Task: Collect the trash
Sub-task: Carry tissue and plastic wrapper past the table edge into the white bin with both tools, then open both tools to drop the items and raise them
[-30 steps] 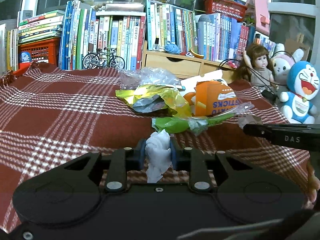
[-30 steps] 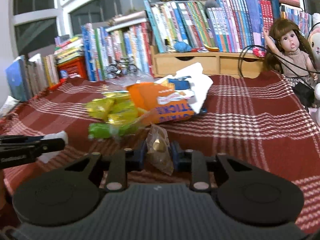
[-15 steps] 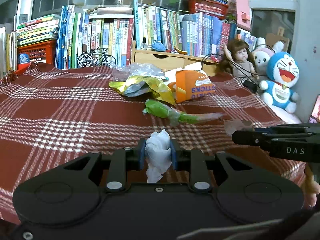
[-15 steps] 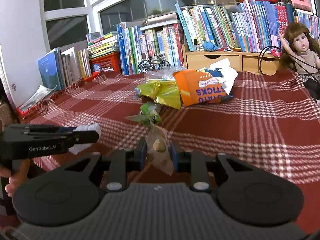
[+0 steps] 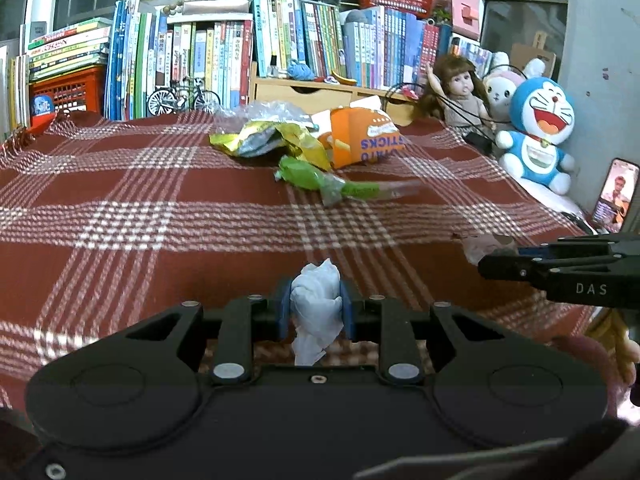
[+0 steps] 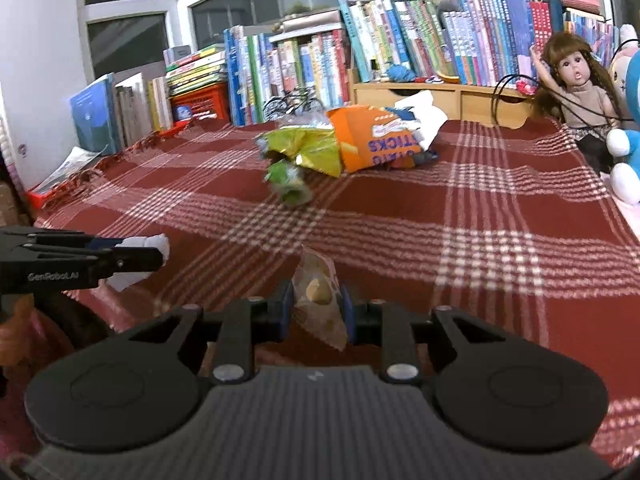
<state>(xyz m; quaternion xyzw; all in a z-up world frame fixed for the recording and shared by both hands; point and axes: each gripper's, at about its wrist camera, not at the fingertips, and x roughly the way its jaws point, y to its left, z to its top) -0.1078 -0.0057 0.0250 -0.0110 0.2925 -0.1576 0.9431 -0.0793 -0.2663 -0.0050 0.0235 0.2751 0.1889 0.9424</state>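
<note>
Both wrist views face the same trash pile (image 5: 304, 140) low across the bedspread (image 6: 480, 216).

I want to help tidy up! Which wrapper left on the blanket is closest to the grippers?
The green wrapper. It lies alone in front of the pile, while the yellow wrapper and orange snack bag sit behind it.

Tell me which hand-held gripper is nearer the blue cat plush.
Right. The right hand-held gripper, shut on a snack wrapper, sits on the blue cat plush side; the left hand-held gripper, clamping a tissue, is farther across.
</note>
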